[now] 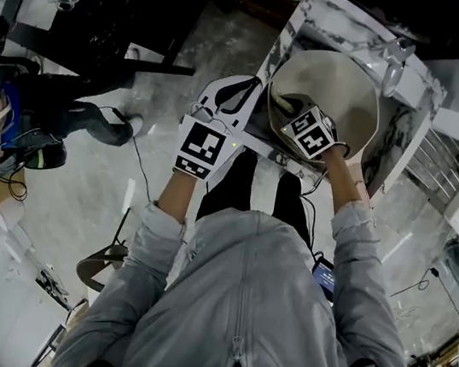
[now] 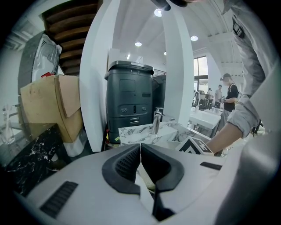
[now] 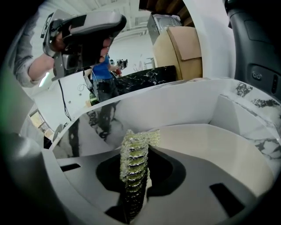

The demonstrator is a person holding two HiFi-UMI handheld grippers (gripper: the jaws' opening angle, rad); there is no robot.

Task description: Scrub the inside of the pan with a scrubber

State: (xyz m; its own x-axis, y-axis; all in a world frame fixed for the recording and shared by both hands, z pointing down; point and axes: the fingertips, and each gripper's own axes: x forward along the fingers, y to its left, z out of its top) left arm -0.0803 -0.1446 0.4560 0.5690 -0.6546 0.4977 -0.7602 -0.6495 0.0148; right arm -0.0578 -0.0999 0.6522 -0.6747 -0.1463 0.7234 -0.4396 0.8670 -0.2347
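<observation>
Right gripper view: my right claw (image 3: 134, 176) grips the scrubber (image 3: 134, 151), the pan (image 3: 210, 145) floor lying just ahead; my left claw (image 2: 140, 148) pinches its rim.

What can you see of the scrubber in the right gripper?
The scrubber is a yellow-green pad covered in shiny, knobbly mesh that looks like plastic netting. It stands on edge, pinched between the dark pads of the right gripper, which is shut on it. Its upper part pokes out beyond them, the top corner bent to the right. It sits over the cream inside of the pan; whether it touches that surface cannot be told.
</observation>
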